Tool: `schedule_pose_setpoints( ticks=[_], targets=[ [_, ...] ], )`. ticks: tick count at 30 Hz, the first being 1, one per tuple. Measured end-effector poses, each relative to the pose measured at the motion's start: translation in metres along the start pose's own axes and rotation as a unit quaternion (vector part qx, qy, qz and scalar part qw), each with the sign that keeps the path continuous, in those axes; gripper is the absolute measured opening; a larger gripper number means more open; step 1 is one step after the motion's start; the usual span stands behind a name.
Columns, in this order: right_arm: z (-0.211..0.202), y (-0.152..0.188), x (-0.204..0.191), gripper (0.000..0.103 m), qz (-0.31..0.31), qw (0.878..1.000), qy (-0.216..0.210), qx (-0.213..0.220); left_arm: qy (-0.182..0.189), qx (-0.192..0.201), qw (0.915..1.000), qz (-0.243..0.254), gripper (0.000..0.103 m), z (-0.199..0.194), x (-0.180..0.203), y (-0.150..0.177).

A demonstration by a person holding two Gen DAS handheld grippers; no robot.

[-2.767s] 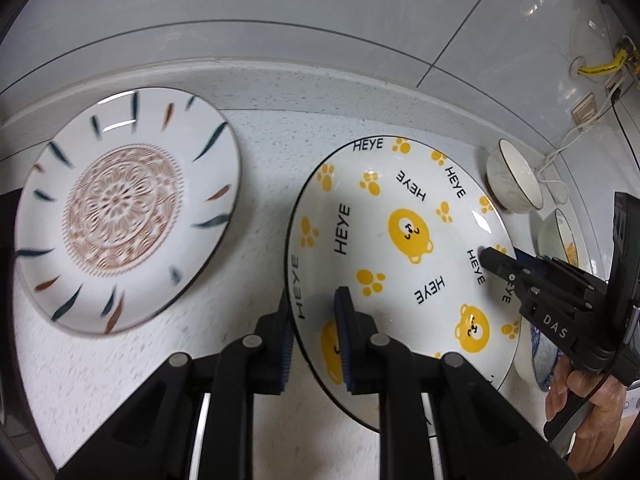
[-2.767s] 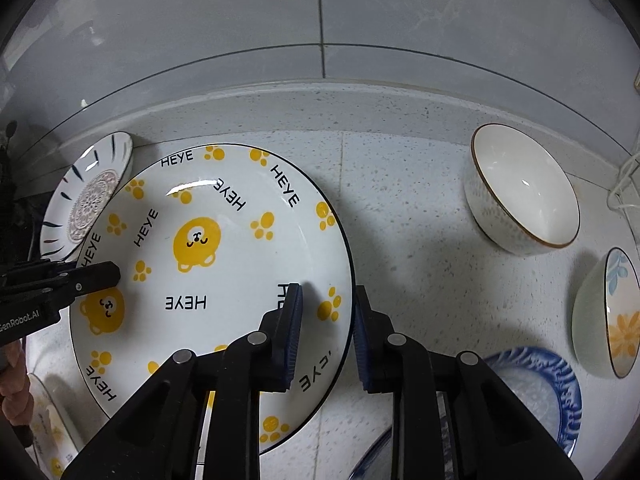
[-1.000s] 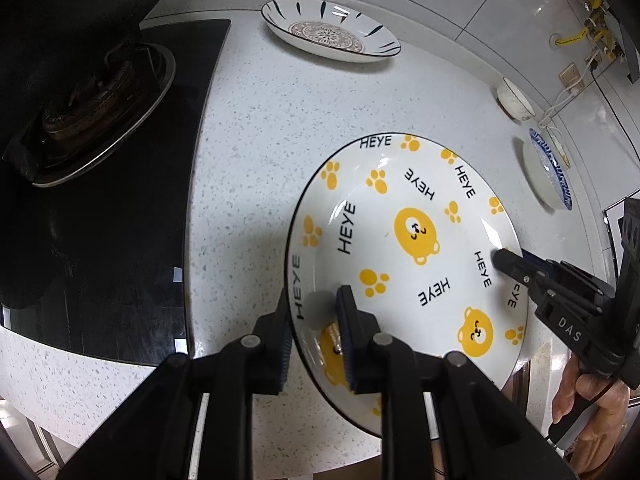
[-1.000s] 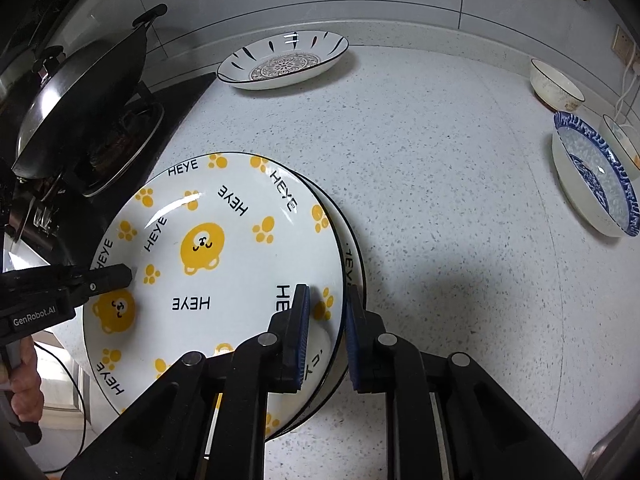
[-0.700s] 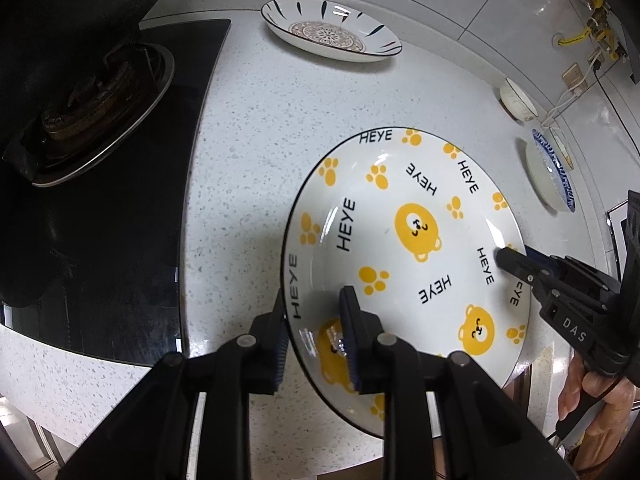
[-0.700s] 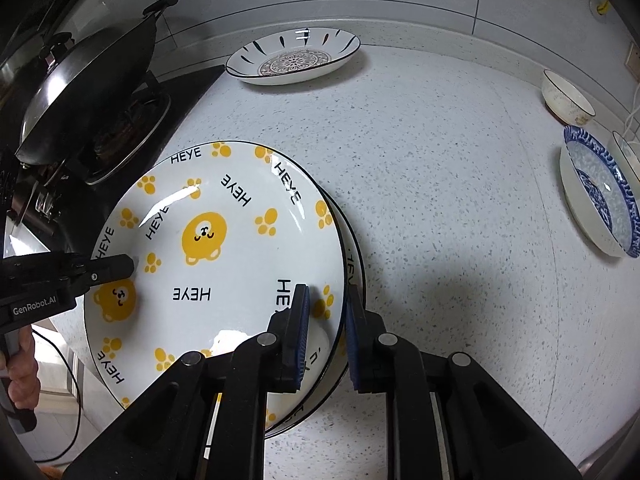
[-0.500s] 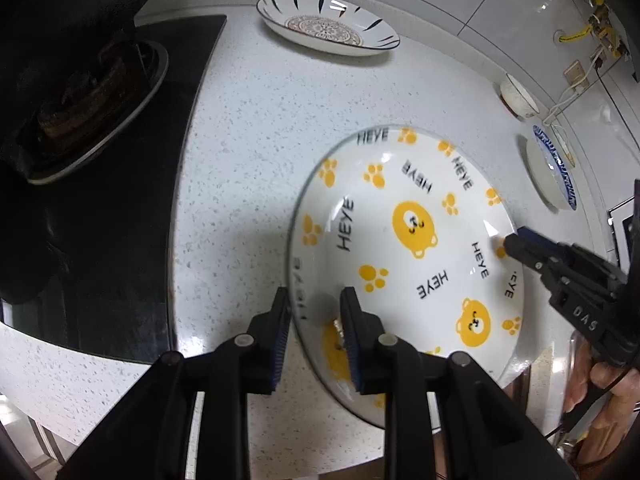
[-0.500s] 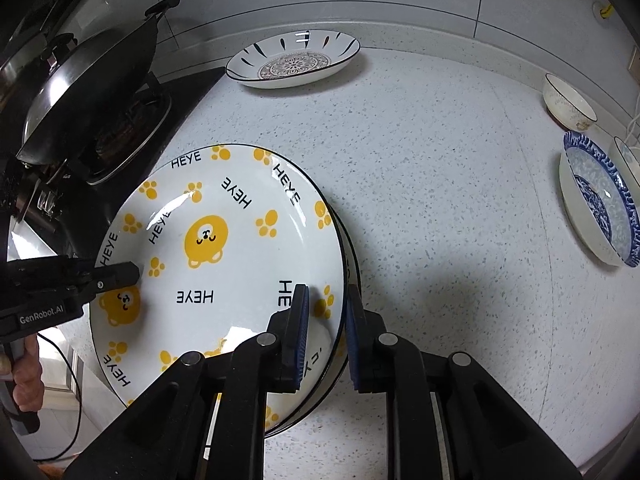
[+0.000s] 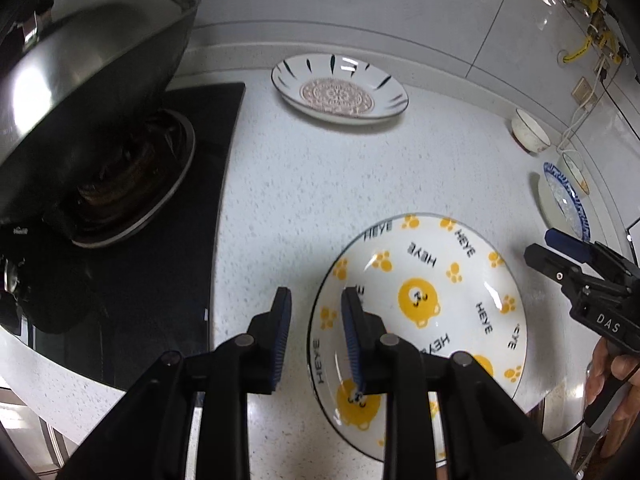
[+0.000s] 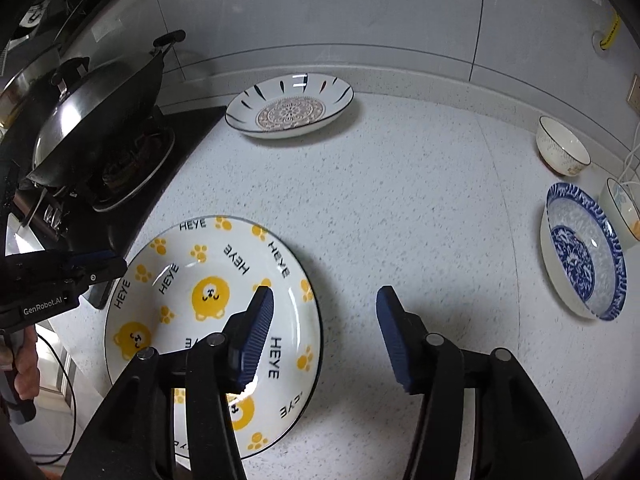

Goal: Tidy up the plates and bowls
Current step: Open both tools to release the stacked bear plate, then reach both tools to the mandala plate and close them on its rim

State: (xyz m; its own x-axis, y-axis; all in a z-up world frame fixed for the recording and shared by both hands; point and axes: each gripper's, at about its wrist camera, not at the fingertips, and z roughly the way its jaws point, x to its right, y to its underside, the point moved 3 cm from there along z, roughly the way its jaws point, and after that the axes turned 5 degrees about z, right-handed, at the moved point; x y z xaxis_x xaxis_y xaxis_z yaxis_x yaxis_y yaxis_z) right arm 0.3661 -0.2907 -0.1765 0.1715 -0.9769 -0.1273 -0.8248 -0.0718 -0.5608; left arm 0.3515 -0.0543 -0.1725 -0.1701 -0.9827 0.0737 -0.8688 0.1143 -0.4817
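The white HEYE bear plate (image 9: 420, 304) (image 10: 212, 300) rests on the speckled counter near its front edge, on top of another like it. My left gripper (image 9: 316, 332) is open above the plate's left rim, holding nothing. My right gripper (image 10: 320, 336) is wide open above the plate's right rim, empty. A patterned plate with dark strokes (image 9: 340, 90) (image 10: 290, 106) sits at the back. A blue-rimmed bowl (image 10: 584, 252) (image 9: 566, 200), a white bowl (image 10: 562, 152) (image 9: 530, 136) and a flowered bowl (image 10: 624, 210) stand at the right.
A black stove (image 9: 132, 208) with a steel wok (image 9: 80, 92) takes the left side. The tiled wall (image 10: 360, 20) runs along the back. Bare counter (image 10: 400, 200) lies between the plates and the bowls. A cable (image 9: 580, 112) hangs at the far right.
Both grippers set the bear plate down on the plate beneath, opened, and pulled back off its rims. The right jaws opened wide.
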Motion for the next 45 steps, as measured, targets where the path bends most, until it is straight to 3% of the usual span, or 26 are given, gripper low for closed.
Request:
schedule_pose_setpoints(
  ticks=[11,13,23,27,28,29,31,45],
  targets=[
    [0.006,-0.050,0.037,0.068,-0.013,0.999,-0.026,0.028,-0.044,0.038,0.9983,-0.006,0.025,0.007,0.017,-0.076],
    [0.009,-0.061,0.043,0.070,-0.017,0.999,-0.032,0.029,-0.029,0.036,0.9988,-0.016,0.025,0.015,0.019,-0.090],
    [0.044,-0.124,0.047,0.085,-0.052,0.997,-0.045,0.022,-0.096,-0.001,0.9950,-0.028,0.025,0.075,-0.002,-0.160],
    [0.066,-0.144,0.040,0.088,-0.057,0.997,-0.046,0.013,-0.097,-0.008,0.9948,-0.032,0.025,0.101,-0.016,-0.183],
    [0.072,-0.150,0.038,0.089,-0.058,0.997,-0.046,0.012,-0.097,-0.010,0.9947,-0.032,0.030,0.109,-0.020,-0.190],
    [0.078,-0.155,0.036,0.090,-0.057,0.997,-0.045,0.011,-0.095,-0.013,0.9949,-0.032,0.052,0.114,-0.024,-0.194],
    [0.091,-0.165,0.031,0.092,-0.054,0.997,-0.051,0.005,-0.092,-0.016,0.9951,-0.035,0.071,0.123,-0.030,-0.203],
    [0.162,-0.212,0.012,0.093,-0.025,0.998,-0.050,-0.027,-0.056,-0.051,0.9964,-0.039,0.070,0.176,-0.060,-0.238]
  ],
)
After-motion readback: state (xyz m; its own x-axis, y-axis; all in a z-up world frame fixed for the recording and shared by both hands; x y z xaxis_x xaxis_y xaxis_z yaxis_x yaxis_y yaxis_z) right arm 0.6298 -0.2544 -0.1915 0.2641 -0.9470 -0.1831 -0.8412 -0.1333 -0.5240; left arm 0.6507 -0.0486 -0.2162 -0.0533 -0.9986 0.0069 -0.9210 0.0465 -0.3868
